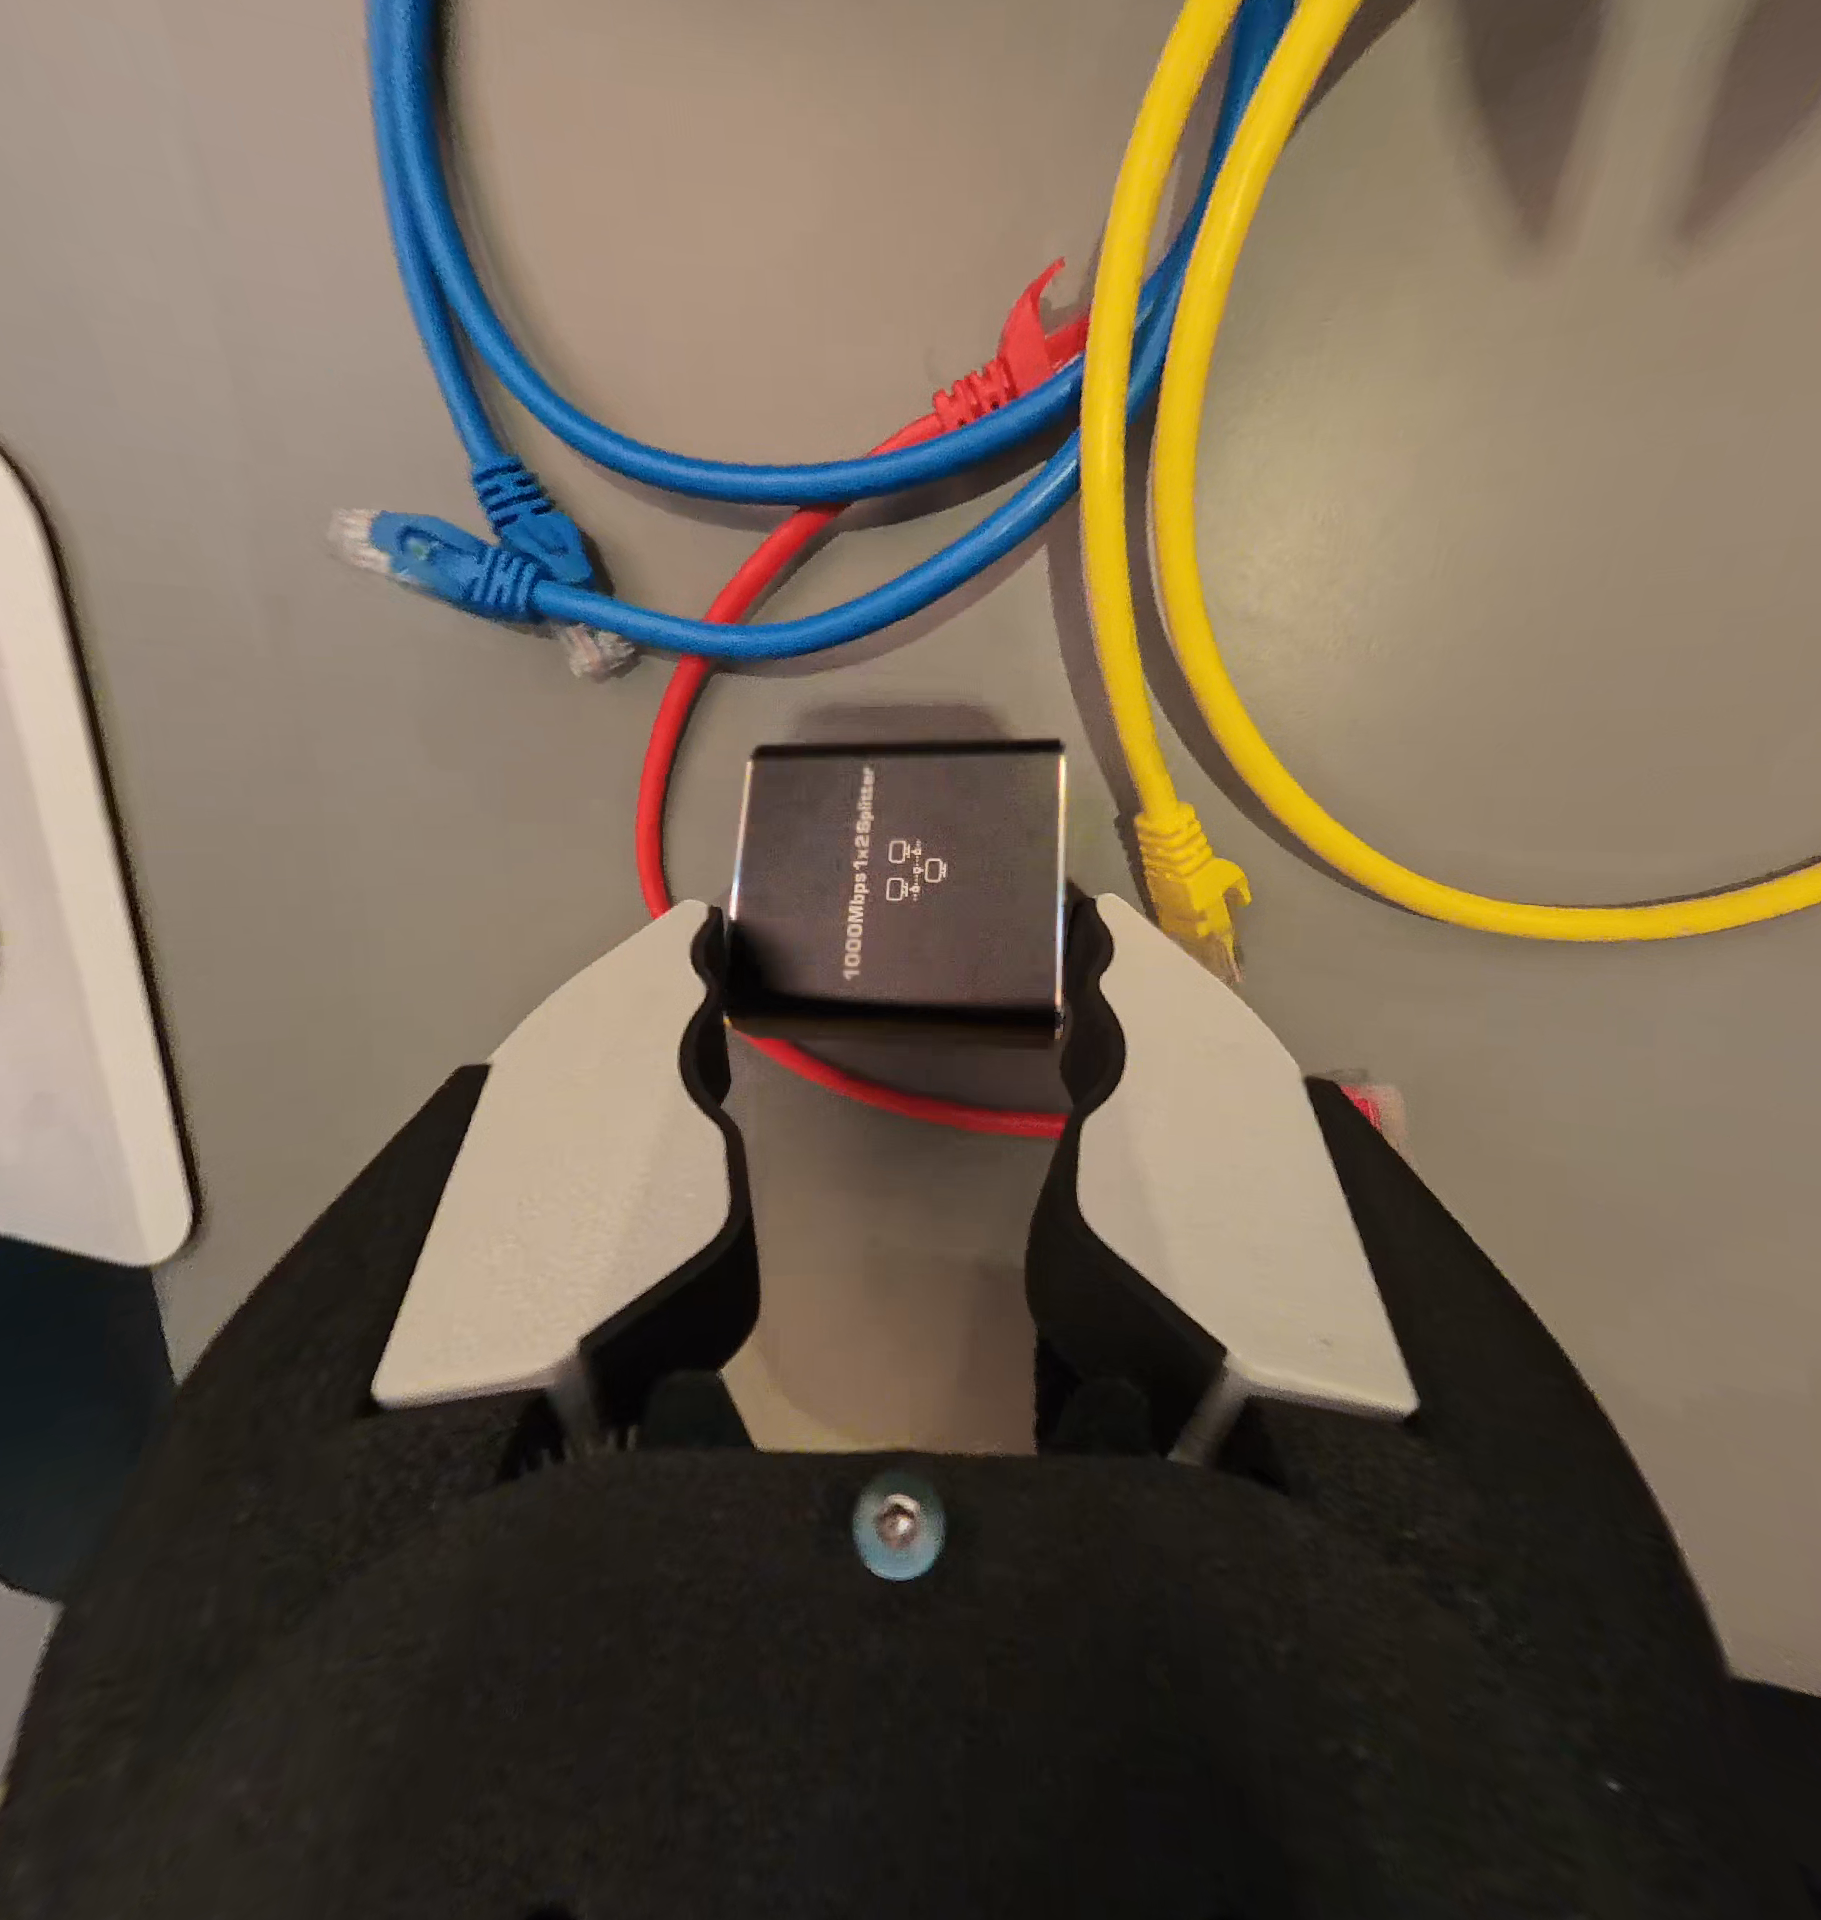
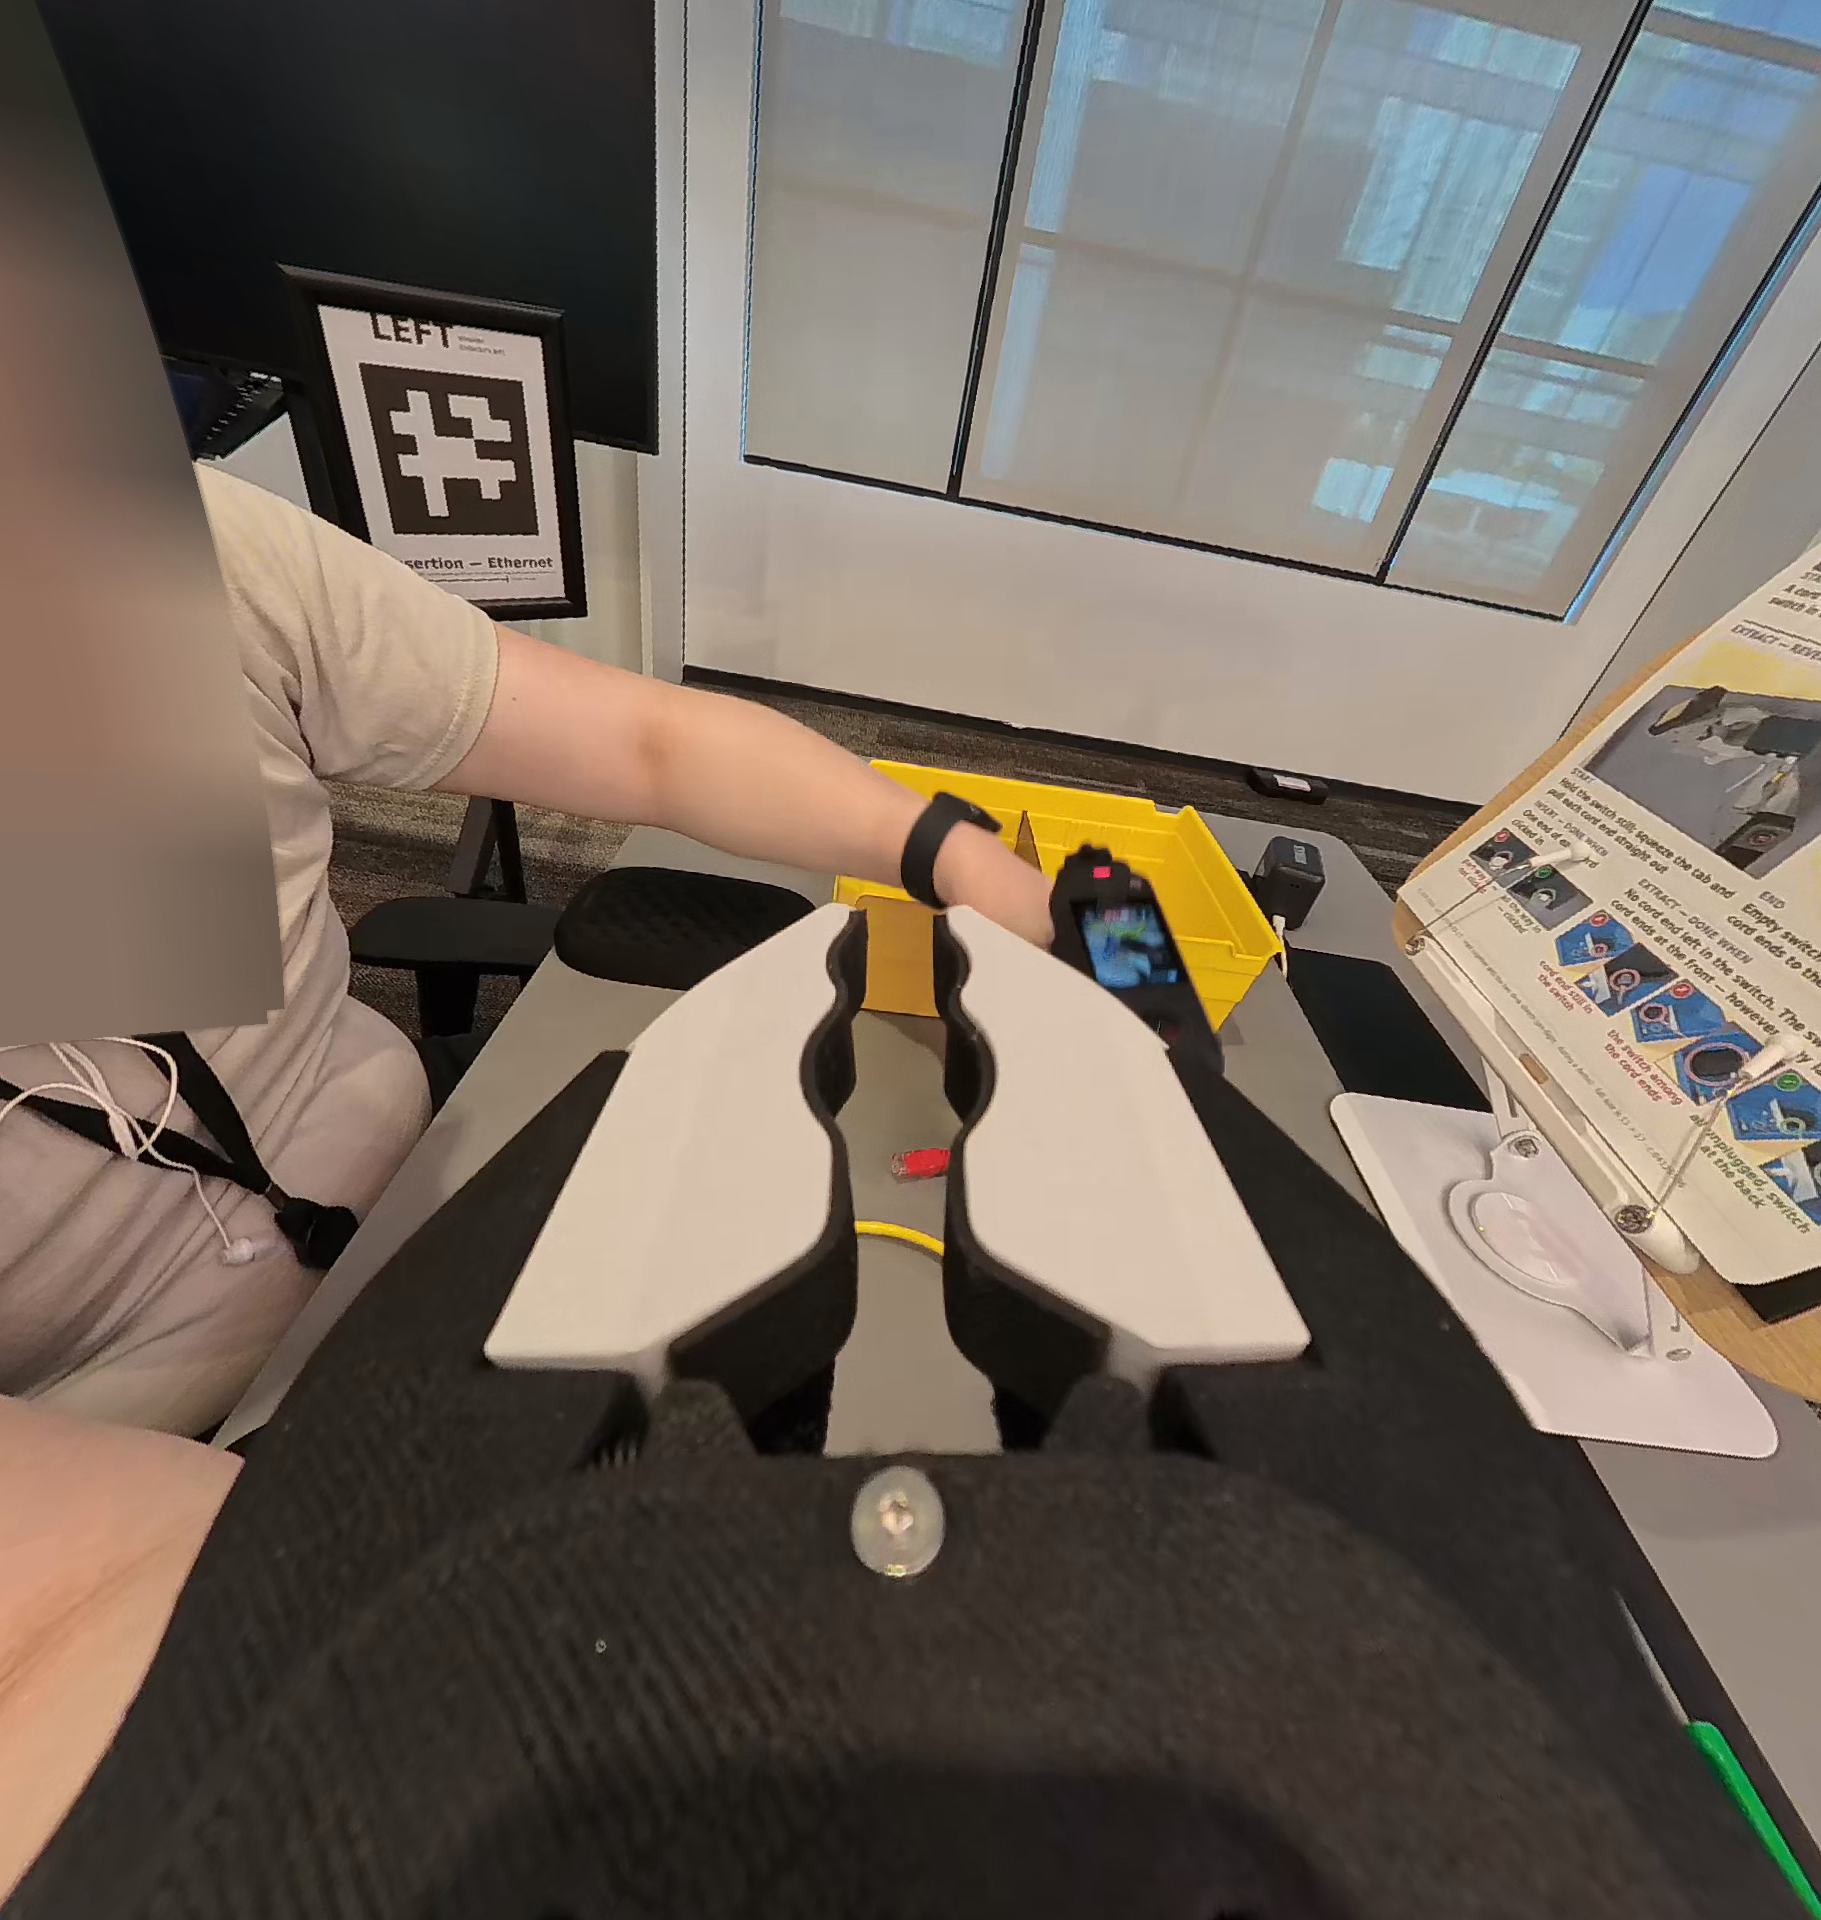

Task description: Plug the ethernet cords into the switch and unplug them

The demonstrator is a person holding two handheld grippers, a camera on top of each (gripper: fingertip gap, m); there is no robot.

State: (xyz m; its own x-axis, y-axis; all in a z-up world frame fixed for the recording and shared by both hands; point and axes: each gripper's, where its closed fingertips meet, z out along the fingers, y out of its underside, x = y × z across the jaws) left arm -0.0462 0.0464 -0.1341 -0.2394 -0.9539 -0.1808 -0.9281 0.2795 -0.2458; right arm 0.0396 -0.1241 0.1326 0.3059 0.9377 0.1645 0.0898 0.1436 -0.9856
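In the left wrist view my left gripper [image 1: 901, 966] is shut on the small black switch [image 1: 901, 894]. Both pads press its sides and hold it just above the grey table [image 1: 262, 935]. A red cord [image 1: 667, 769] runs under the switch, and its plug [image 1: 1020, 343] lies farther off. A blue cord [image 1: 677, 468] with two loose plugs [image 1: 407, 545] lies ahead on the left. A yellow cord [image 1: 1124, 520] ends in a plug [image 1: 1192, 883] just right of the switch. My right gripper [image 2: 901, 935] is raised over the near table, its jaws a narrow gap apart with nothing between them.
A yellow bin [image 2: 1176, 873] stands at the far end of the table, with a black adapter [image 2: 1290, 873] beside it. An instruction sheet [image 2: 1664, 935] leans on a white stand [image 2: 1508, 1247] at the right. A person's arm [image 2: 677, 748] reaches across. A red plug [image 2: 921, 1162] lies on the table. My hands' fingertips stand some 30 cm from each other.
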